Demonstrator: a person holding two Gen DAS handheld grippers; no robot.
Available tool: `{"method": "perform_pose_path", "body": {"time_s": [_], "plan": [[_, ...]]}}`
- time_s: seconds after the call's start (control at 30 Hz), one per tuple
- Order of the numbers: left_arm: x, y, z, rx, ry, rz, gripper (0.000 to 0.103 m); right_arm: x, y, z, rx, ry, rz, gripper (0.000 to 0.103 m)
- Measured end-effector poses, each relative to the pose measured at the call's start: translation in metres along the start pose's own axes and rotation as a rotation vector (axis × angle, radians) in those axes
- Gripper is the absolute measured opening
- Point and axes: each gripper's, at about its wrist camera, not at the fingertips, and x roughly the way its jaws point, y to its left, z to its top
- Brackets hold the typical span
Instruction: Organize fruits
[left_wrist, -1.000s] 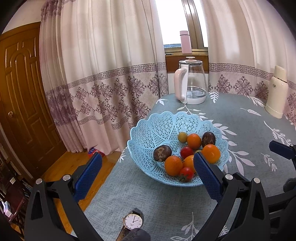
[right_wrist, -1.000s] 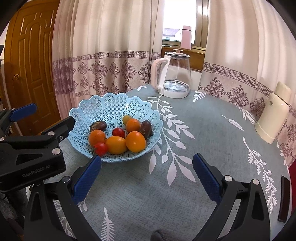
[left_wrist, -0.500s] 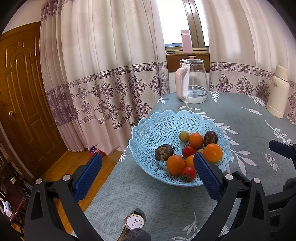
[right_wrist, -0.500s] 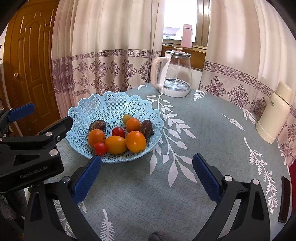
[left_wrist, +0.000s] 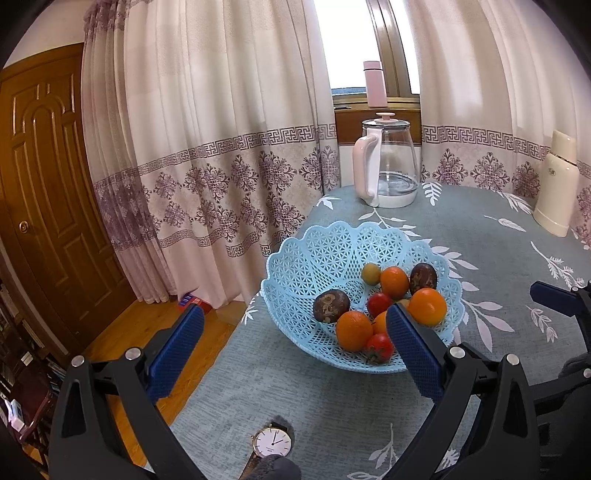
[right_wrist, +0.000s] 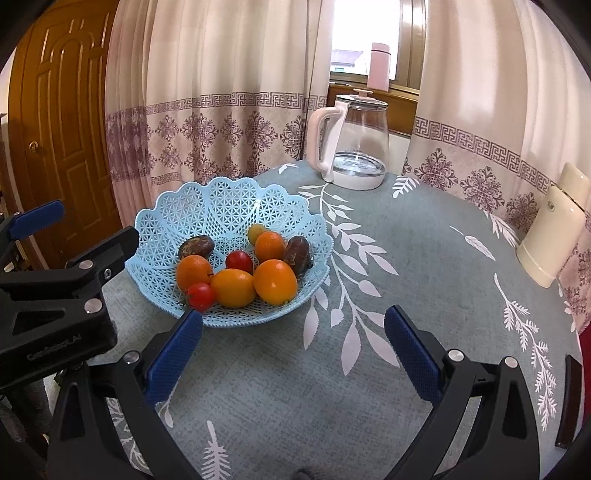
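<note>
Left wrist view looks over the near corner of a bench covered in a grey-blue cloth with white leaf prints. The left gripper hangs above that corner with its blue-padded fingers spread wide and nothing between them. A pale blue lattice basket sits on the cloth just ahead, and all the fruit lies in its lower, near side: oranges, small red tomatoes, two dark brown fruits and one small yellow-green fruit. The right-hand finger of this gripper overlaps the basket's near rim in the picture; whether it touches cannot be told. A wristwatch lies on the cloth at the bottom edge.

In the right wrist view, the right gripper is also released, fingers wide apart over bare cloth, empty, with the basket just beyond its left finger. The black frame of the left gripper shows at the left edge beside the basket.

Farther back on the bench stand a glass kettle with a pink handle and a cream flask at the right. Behind are patterned curtains, a window sill with a pink bottle, and a wooden door.
</note>
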Motion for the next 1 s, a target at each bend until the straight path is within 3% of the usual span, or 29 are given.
{"method": "perform_pose_path", "body": {"time_s": [0.4, 1.0], "plan": [[0.000, 0.003, 0.002, -0.004, -0.001, 0.006, 0.100, 0.006, 0.004, 0.002, -0.010, 0.008, 0.016, 0.098], [-0.004, -0.004, 0.002, 0.011, -0.005, 0.010, 0.100, 0.005, -0.010, 0.000, 0.006, 0.023, -0.038, 0.098]]}}
